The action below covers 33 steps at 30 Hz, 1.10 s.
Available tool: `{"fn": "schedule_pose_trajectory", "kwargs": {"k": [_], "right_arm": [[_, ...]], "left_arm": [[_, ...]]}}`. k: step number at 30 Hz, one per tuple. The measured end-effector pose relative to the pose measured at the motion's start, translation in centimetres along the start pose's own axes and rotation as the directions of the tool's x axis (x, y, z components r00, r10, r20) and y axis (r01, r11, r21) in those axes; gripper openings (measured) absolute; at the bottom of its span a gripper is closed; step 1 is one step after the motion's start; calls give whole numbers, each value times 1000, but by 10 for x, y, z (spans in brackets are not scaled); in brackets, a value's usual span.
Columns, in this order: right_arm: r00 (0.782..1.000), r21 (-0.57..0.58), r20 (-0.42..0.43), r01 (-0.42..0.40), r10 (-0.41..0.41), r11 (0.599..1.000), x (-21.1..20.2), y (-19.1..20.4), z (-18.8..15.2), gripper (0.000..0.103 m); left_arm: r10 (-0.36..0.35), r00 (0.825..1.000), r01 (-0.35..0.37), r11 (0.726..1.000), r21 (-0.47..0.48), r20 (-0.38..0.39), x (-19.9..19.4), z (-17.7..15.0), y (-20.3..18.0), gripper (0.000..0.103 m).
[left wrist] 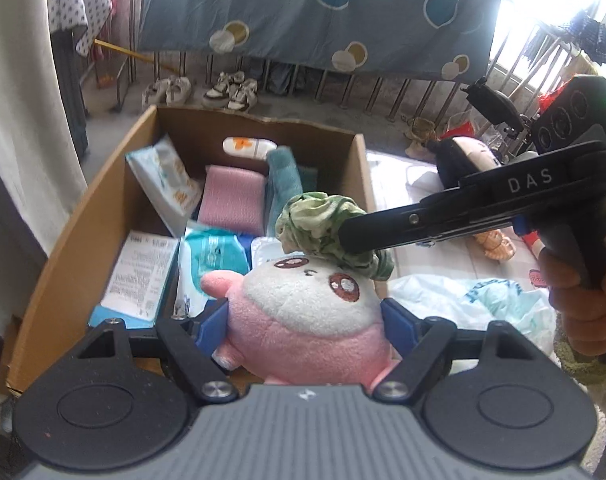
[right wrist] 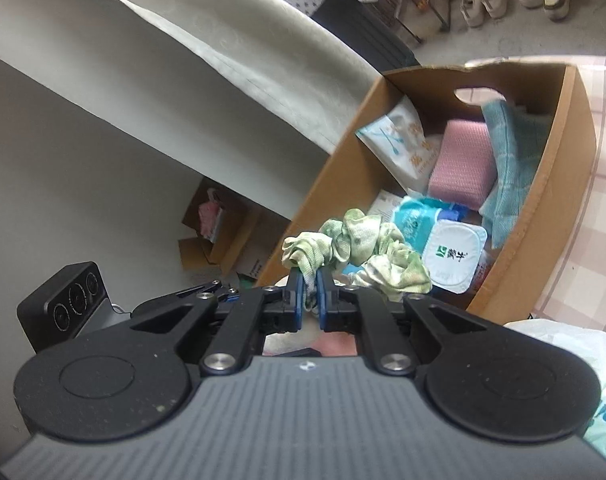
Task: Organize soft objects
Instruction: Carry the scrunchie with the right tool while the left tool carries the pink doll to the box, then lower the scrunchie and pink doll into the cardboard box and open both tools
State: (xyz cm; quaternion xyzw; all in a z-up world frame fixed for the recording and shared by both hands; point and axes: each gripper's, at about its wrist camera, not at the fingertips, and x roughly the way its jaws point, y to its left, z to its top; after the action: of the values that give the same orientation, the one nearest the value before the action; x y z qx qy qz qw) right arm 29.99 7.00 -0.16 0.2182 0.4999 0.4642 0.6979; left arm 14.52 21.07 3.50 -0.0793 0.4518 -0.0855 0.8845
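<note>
now: plush toy and scrunchie held over the box

squarely between the blue pads of the left gripper [left wrist: 303, 322] sits a pink and white plush toy [left wrist: 303, 312], squeezed at its sides with the jaws set wide around its body. its face points up and away toward the far side, and its long axis runs from the gripper's base out toward the cardboard box [left wrist: 83, 216]; one pink ear sticks out to the left.

the right gripper [right wrist: 309, 292] has its jaws drawn narrow, pinching a green scrunchie [right wrist: 355, 250]. the scrunchie bunches out past the fingertips, spreading left to right, and in the left wrist view it hangs just beyond the toy's head, above the near right part of the box.

the box is open at the top with a hand slot cut in its far wall. inside it lie a pink sponge [left wrist: 233, 196] and a teal towel [left wrist: 285, 184] at the far end, a white wipes pack [left wrist: 163, 184] leaning on the left wall, a blue and white tissue pack [left wrist: 215, 254], a white yogurt cup [right wrist: 453, 254] and a printed carton [left wrist: 139, 274] nearer.

a hand [left wrist: 579, 300] grips the right gripper's handle at the right edge, its arm reaching in from the right, the tool angled down toward the box.
</note>
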Motion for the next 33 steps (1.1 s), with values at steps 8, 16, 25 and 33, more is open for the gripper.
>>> {"fn": "schedule_pose_trajectory", "kwargs": {"k": [8, 16, 25, 33], "right_arm": [[1000, 57, -23, 13, -12, 998, 21, -34, 4, 6], [1000, 56, -2, 1, -1, 998, 19, -39, 12, 6], [999, 50, 3, 46, -46, 998, 18, -43, 16, 6], [999, 48, 27, 33, -34, 998, 12, -41, 20, 6]], "left_arm": [[-47, 995, 44, 998, -42, -84, 40, -18, 21, 81], [-68, 984, 53, 994, -98, -164, 71, -18, 33, 82], [-113, 975, 77, 980, -182, -194, 81, -11, 37, 86], [-105, 981, 69, 975, -211, -164, 66, -9, 43, 87]]}}
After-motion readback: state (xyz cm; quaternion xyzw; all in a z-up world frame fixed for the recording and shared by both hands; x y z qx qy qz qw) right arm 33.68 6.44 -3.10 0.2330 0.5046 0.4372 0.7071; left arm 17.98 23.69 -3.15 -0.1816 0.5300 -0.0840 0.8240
